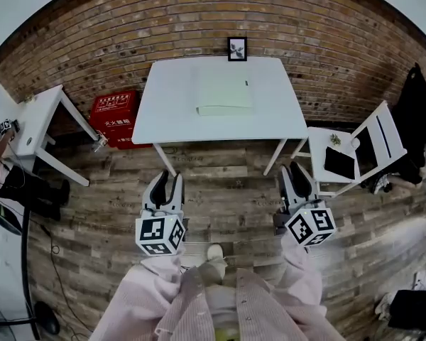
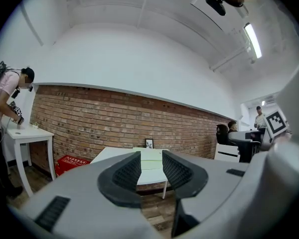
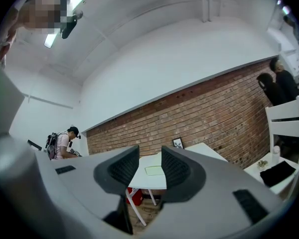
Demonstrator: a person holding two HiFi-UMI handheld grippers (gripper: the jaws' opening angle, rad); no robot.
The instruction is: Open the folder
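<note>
A pale green folder (image 1: 225,94) lies closed and flat on the white table (image 1: 163,112) by the brick wall. Both grippers are held level over the wooden floor, well short of the table. In the head view my left gripper (image 1: 167,180) is at the lower left and my right gripper (image 1: 294,172) at the lower right. The left gripper view shows the left gripper (image 2: 151,171) with jaws apart and empty, the distant folder (image 2: 150,159) showing through the gap. My right gripper (image 3: 149,166) is open too, with the far-off folder (image 3: 154,171) framed between its jaws.
A small framed picture (image 1: 237,48) stands at the table's back edge. A red box (image 1: 113,118) sits on the floor left of the table. A white side table (image 1: 35,123) with a person (image 2: 7,113) at it is far left. A white chair (image 1: 355,151) stands at the right.
</note>
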